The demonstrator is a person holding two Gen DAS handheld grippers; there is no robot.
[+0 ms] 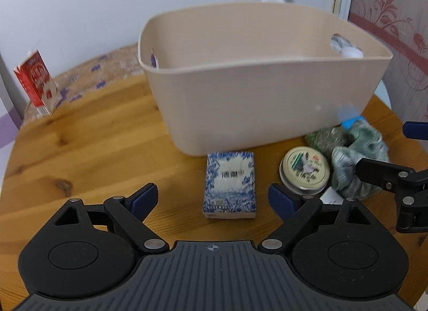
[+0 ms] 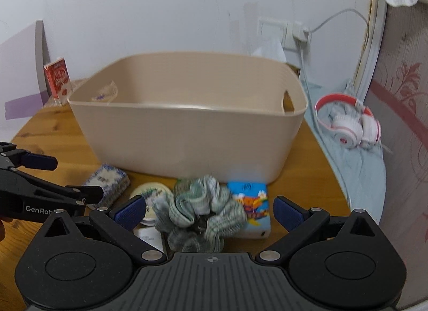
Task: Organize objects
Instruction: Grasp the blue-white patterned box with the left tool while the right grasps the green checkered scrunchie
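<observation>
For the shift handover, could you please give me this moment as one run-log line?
left tool: open, over blue-white tissue pack | right tool: open, over green scrunchie | beige bin: nothing seen inside

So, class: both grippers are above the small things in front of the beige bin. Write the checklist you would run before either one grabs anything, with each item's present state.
1. Left gripper jaws wide, nothing between the pads: ok.
2. Left gripper lined up with the blue-and-white packet: ok.
3. Right gripper jaws wide, not pressing anything: ok.
4. Right gripper centred over the green scrunchie: ok, though it lies against the cartoon box and the round tin.
5. Grippers clear of each other: cannot tell; they sit close.
6. Beige bin has room: ok from what shows, but its floor is hidden.
</observation>
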